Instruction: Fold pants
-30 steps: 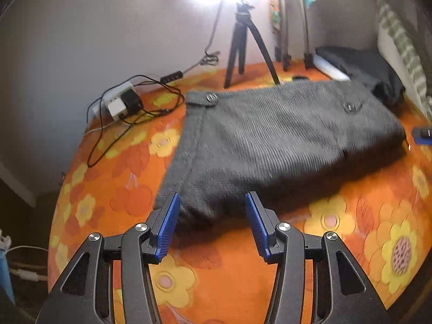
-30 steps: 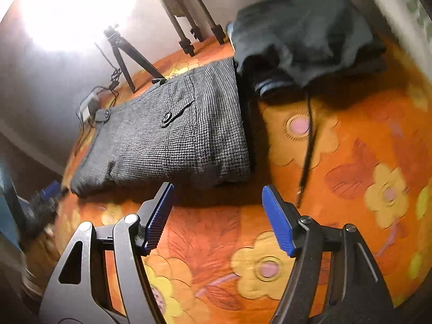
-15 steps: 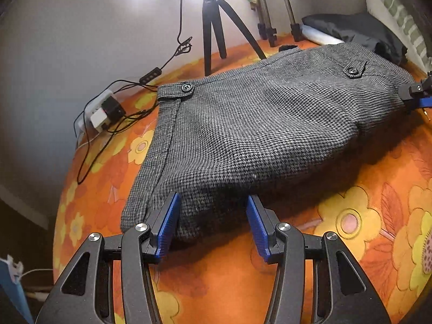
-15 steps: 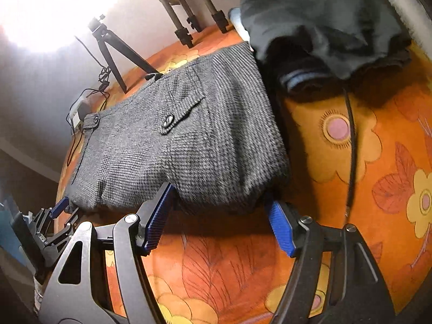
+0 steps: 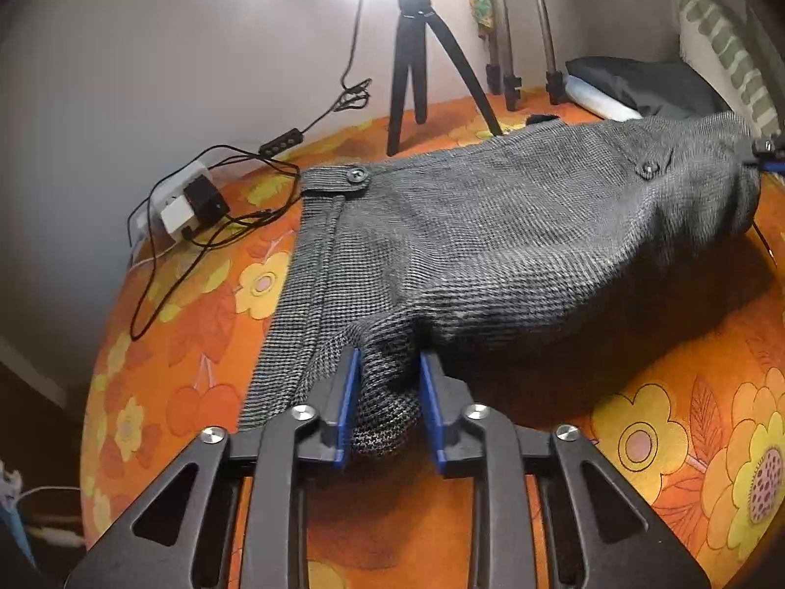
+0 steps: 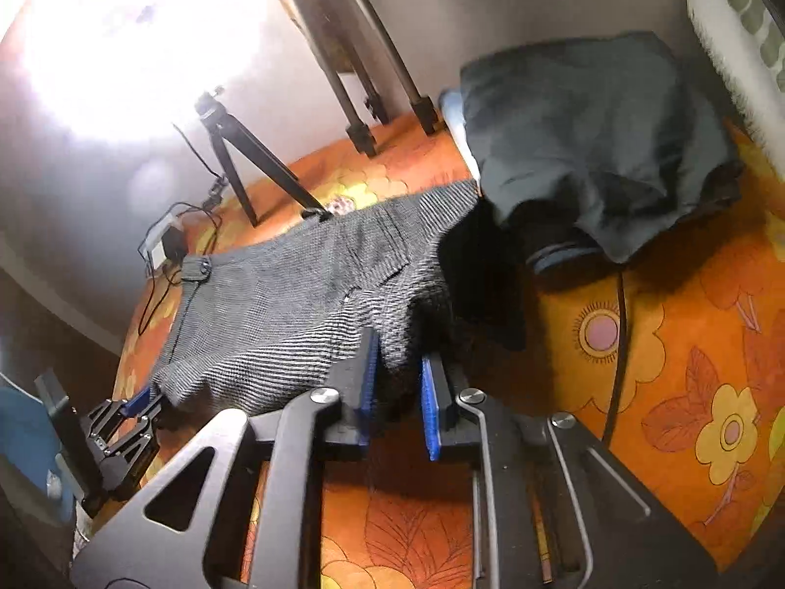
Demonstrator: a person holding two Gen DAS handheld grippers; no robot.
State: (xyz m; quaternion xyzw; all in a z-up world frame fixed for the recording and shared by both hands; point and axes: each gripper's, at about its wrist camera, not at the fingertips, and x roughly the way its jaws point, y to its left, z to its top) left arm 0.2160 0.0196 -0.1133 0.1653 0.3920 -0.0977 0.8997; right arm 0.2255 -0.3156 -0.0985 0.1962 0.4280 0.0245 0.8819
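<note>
Grey checked pants lie folded across the orange flowered bed cover, with a buttoned waist tab at the far left. My left gripper is shut on the near left edge of the pants, fabric bunched between its blue pads. My right gripper is shut on the near right edge of the pants and lifts it off the cover. The left gripper also shows in the right wrist view, at the pants' far corner.
A black tripod stands behind the pants near the wall. A charger block with cables lies at the far left. A dark folded garment pile sits at the right, with a black cable beside it.
Both grippers moved forward onto the near edge of the pants and closed on the fabric. The right end is now raised off the cover.
</note>
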